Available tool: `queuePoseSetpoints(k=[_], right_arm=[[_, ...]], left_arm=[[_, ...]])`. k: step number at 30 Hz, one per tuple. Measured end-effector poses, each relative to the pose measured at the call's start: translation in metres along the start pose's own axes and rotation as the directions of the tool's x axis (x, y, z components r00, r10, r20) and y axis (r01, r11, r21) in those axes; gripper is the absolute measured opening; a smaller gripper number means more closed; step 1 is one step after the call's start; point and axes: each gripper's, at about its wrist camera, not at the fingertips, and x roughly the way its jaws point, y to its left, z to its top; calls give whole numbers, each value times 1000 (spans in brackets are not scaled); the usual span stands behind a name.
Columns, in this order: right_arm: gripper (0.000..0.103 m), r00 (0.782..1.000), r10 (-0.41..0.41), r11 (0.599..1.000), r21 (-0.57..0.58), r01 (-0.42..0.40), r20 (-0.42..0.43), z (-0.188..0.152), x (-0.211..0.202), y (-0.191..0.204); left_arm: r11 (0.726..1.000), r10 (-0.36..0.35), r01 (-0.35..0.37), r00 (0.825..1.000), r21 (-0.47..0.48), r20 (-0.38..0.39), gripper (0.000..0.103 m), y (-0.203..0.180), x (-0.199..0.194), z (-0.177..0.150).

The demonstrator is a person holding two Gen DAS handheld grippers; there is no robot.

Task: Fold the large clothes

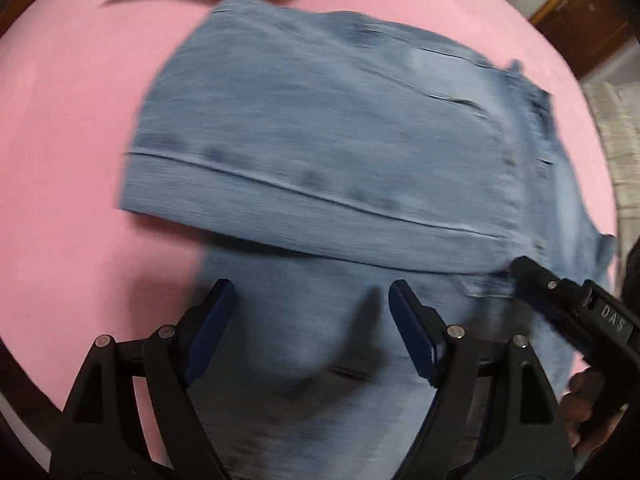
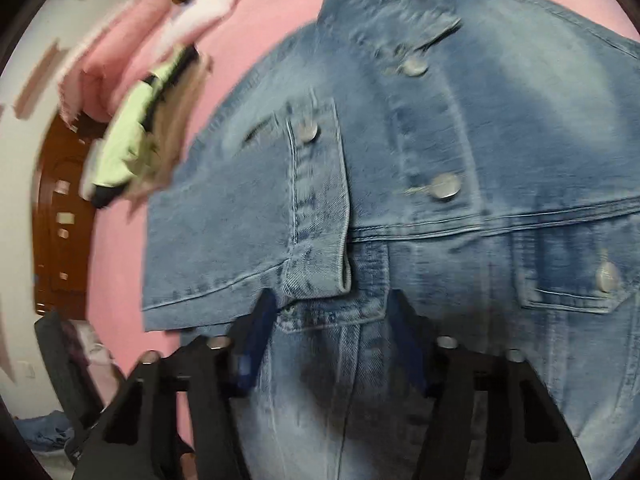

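Note:
A light blue denim jacket (image 1: 320,140) lies on the pink bed sheet (image 1: 72,160), with one sleeve folded across its body. In the right wrist view the jacket (image 2: 460,140) shows metal buttons, a chest pocket and the sleeve cuff (image 2: 316,200) lying over the front. My left gripper (image 1: 312,296) is open and empty, just above the jacket's near part. My right gripper (image 2: 330,308) is open, its fingers either side of the cuff's end. It also shows in the left wrist view (image 1: 560,292) at the jacket's right edge.
A pile of other clothes (image 2: 132,128), pink and pale green, lies at the bed's far side. Brown wooden furniture (image 1: 580,20) stands beyond the bed. A beige textured blanket (image 1: 616,128) lies at the right edge.

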Motion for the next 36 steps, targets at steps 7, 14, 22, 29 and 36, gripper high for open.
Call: queuePoseSetpoints(k=[7,14,22,29,36], right_arm=[[11,989,-82,991,-98,94,126,3,4,47],[4,945,29,990,-139,18,327,36,-62,94],[4,795,-29,984,-122,128,606,59,-190,86],[4,750,-406,906,122,405,522,52,-200,4],[4,748,-627,778,222,587,218,26,-119,-63]], left_arm=[[1000,16,-16,1000,-15,-4,77,26,14,18],[998,55,-54,998,-8,34,77,18,21,31],[997,64,-63,997,-33,38,77,16,30,57],[996,91,-91,995,3,31,77,5,38,65],[995,102,-102,995,13,-1,77,1,42,67]])
